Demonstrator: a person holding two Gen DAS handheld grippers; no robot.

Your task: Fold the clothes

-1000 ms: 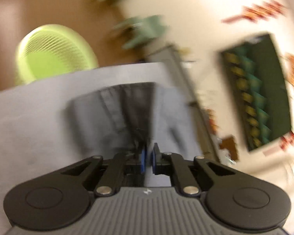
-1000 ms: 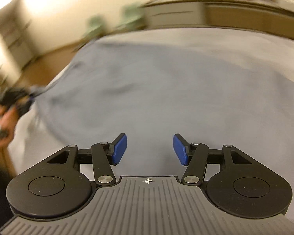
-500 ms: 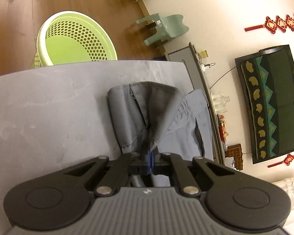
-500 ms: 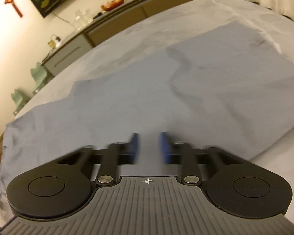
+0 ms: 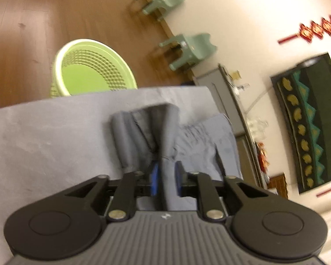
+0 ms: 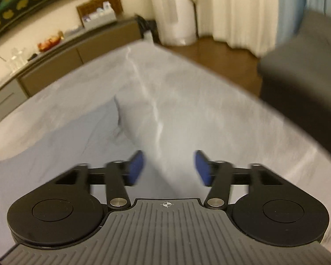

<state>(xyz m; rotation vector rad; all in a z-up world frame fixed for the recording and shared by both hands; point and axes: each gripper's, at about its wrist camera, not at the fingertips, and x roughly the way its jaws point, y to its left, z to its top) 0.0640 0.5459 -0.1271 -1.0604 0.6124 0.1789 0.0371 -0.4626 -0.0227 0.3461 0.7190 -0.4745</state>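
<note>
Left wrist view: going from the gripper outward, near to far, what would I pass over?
Left gripper, jaws opening with a fold of cloth between them → grey trousers → far edge of the grey table → green laundry basket → wooden floor.

We see the right gripper (image 6: pixel 168 169) above the table (image 6: pixel 209 110), jaws opening, nothing between them. The blue-grey cloth (image 6: pixel 66 137) covers the table's left side. A sideboard (image 6: pixel 77 53) stands beyond the far edge.
</note>
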